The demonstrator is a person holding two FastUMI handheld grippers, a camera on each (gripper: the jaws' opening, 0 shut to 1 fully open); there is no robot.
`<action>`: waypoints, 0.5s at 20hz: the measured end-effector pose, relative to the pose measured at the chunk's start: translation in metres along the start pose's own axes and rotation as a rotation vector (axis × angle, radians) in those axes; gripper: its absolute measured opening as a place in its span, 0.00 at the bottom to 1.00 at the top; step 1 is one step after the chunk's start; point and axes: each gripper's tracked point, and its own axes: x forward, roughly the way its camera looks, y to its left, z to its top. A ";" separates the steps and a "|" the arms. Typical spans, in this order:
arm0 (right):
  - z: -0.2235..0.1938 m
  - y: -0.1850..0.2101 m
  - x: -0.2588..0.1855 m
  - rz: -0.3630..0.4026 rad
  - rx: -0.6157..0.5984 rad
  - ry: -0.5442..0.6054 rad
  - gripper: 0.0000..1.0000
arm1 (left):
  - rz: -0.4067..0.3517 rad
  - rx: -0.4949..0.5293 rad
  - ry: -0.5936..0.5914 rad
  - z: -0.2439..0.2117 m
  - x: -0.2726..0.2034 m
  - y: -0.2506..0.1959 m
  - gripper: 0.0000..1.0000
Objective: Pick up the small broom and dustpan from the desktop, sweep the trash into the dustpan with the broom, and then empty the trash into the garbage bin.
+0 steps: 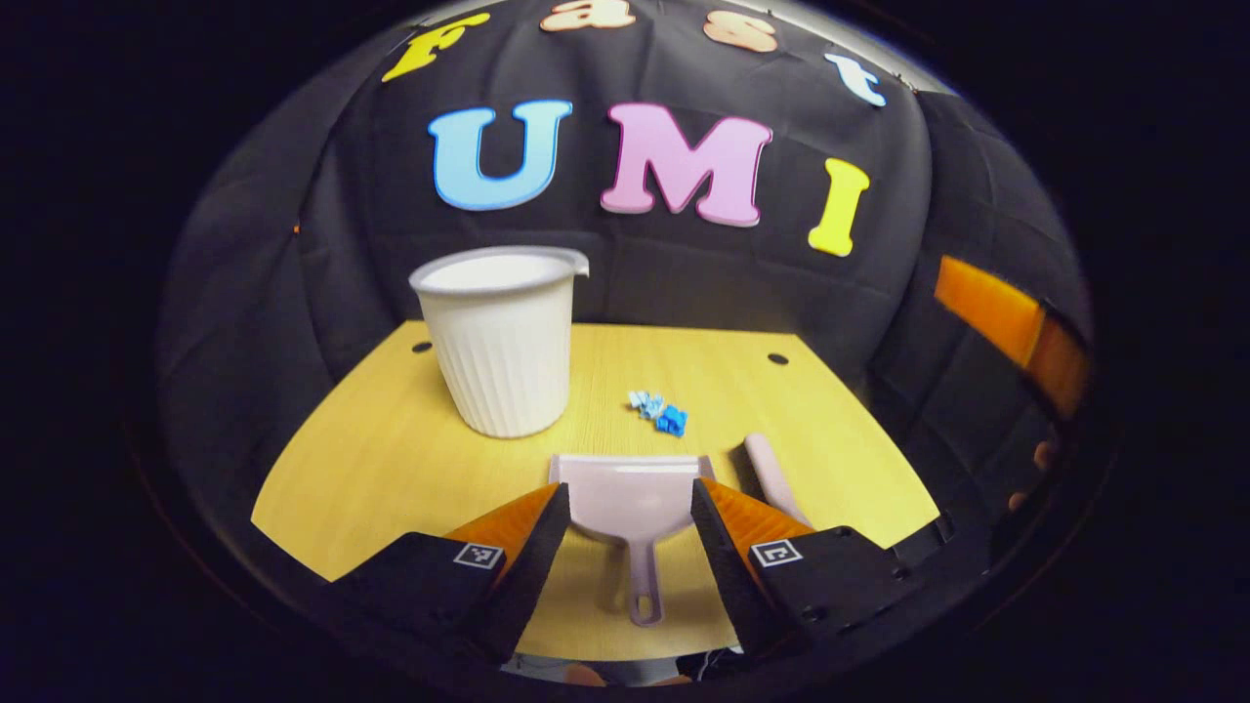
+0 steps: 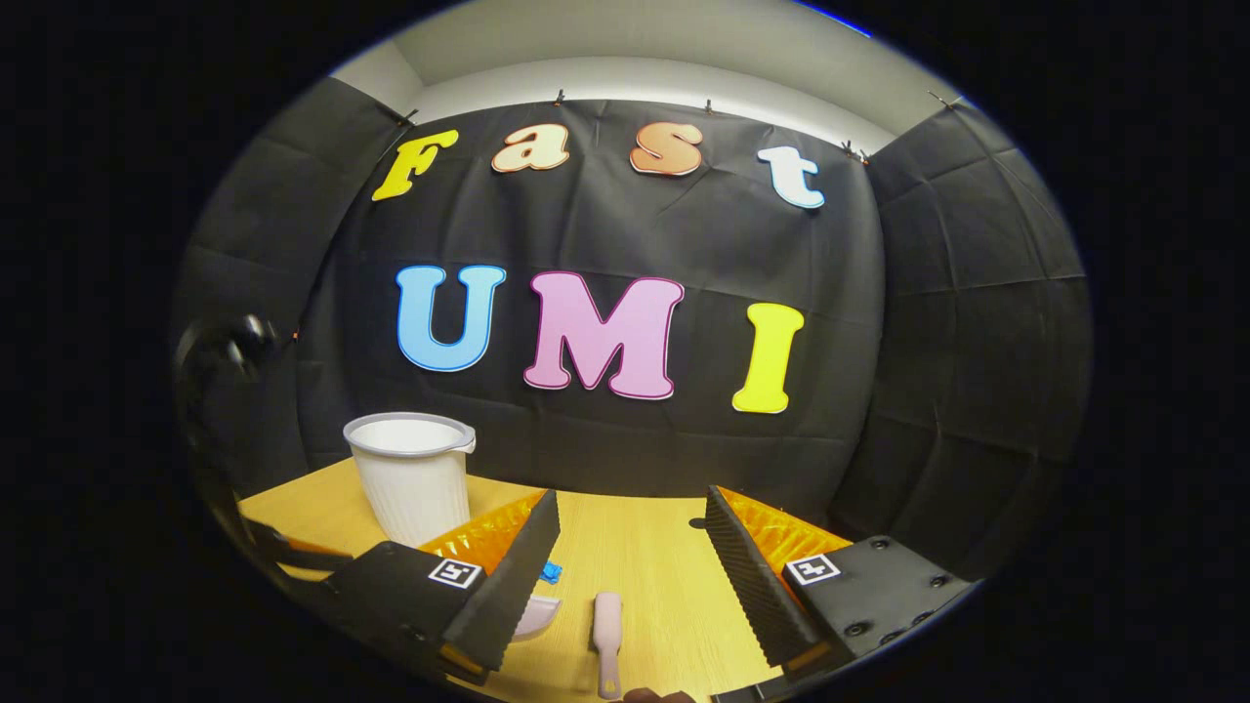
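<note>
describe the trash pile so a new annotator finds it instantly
On the yellow wooden desktop, find the tall white ribbed garbage bin. Just to its right, beyond the pale dustpan, lies the trash, a small clump of scraps. It is the lone blue-and-white bit on the desk, far smaller than the tools near it.

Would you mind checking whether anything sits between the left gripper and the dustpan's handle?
Nothing visible does. In the left gripper view the left gripper is open, and the dustpan lies flat on the desk with its handle pointing back between the fingers. The trash and garbage bin sit beyond it.
</note>
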 end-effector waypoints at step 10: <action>-0.093 -0.017 0.045 0.162 0.100 0.234 0.97 | 0.068 -0.158 0.522 -0.077 0.088 -0.015 0.77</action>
